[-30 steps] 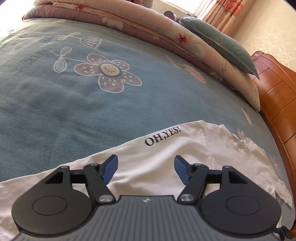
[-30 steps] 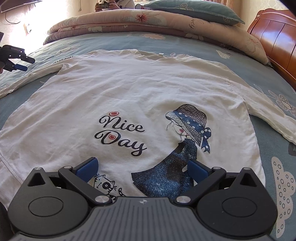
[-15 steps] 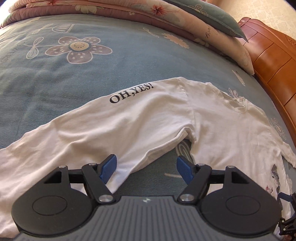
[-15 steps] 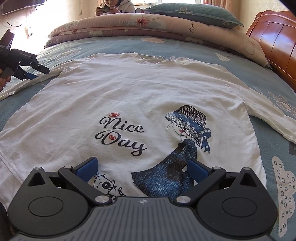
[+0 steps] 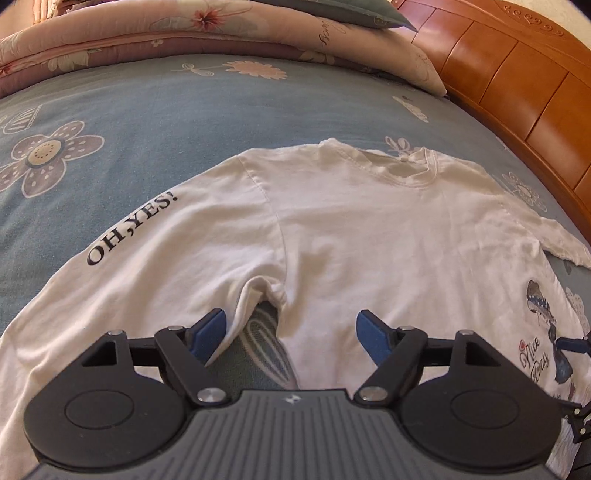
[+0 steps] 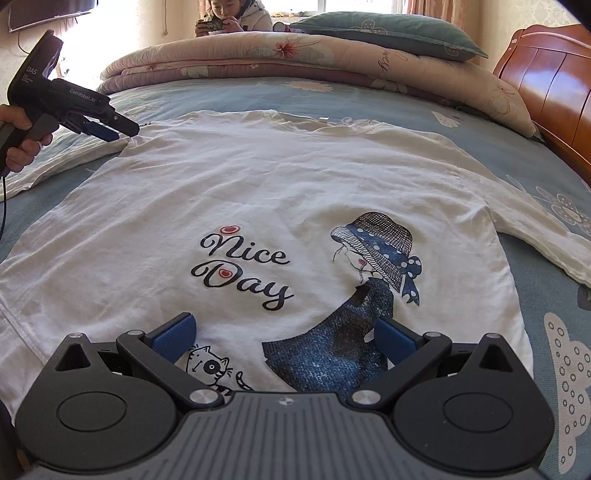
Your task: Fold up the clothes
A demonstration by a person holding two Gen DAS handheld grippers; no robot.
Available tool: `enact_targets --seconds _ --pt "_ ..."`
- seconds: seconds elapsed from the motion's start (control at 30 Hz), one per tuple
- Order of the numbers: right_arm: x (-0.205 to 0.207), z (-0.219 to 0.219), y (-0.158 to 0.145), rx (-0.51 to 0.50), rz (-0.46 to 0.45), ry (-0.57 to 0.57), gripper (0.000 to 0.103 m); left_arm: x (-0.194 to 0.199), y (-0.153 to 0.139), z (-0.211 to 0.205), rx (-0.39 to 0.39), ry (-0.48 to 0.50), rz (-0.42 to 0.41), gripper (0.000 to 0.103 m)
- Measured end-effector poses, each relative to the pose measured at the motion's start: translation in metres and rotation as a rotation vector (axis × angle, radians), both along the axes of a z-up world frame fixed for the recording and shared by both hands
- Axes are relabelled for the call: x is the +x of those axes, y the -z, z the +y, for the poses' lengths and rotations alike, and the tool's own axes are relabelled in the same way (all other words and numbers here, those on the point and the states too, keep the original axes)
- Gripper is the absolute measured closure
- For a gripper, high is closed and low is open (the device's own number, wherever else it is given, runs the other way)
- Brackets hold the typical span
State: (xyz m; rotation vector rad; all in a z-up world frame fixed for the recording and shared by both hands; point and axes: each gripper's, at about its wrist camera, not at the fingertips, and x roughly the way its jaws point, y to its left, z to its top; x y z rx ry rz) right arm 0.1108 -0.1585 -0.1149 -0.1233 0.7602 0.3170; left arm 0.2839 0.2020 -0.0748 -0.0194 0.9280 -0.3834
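A white long-sleeved shirt lies flat, print up, on the blue flowered bedsheet; it reads "Nice Day" beside a girl in a hat. My left gripper hovers over the shirt's armpit, where the "OH,YES!" sleeve meets the body. Its jaws are opening, and the pads press on nothing; the sleeve's lower edge lies beside the left pad. In the right wrist view the left gripper is held by a hand at the far left. My right gripper stands open low over the shirt's hem, nothing gripped.
A folded floral quilt and a teal pillow lie across the far side of the bed. A wooden headboard runs along the right. A person sits behind the quilt. The shirt's other sleeve stretches right.
My left gripper has travelled along the "OH,YES!" sleeve to the armpit, rolling as it went, and its jaws stand a little wider. The right gripper and the shirt have not moved.
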Motion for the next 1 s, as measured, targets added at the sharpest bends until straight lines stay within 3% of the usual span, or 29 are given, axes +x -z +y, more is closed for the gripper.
enact_targets --seconds 0.03,0.2,0.37,0.5,0.63,0.83,0.93,1.0 --pt "-0.001 -0.001 0.000 0.002 -0.003 -0.005 0.000 -0.007 0.005 0.003 0.026 0.000 0.010 0.026" --pt "-0.002 -0.001 0.002 0.011 -0.024 -0.009 0.000 -0.029 -0.009 0.028 0.009 -0.022 0.019 0.026" --pt "-0.002 0.000 0.002 0.011 -0.027 -0.004 0.000 -0.001 -0.031 0.026 -0.123 -0.071 -0.052 0.025" --pt "-0.002 0.001 0.002 0.009 -0.024 -0.002 0.000 0.037 -0.026 0.002 -0.236 -0.048 -0.050 0.025" --pt "-0.002 0.001 0.002 0.008 -0.021 -0.003 0.000 0.049 0.004 -0.003 -0.254 -0.091 0.072 0.025" --pt "-0.004 -0.001 0.003 0.016 -0.035 -0.007 0.000 0.017 0.001 0.012 -0.221 -0.075 0.105 0.024" --pt "-0.004 -0.001 0.003 0.018 -0.039 -0.005 0.000 0.019 -0.015 0.019 -0.193 -0.104 0.058 0.024" --pt "-0.004 -0.001 0.003 0.017 -0.039 -0.004 0.000 0.029 -0.021 0.026 -0.232 -0.152 0.024 0.022"
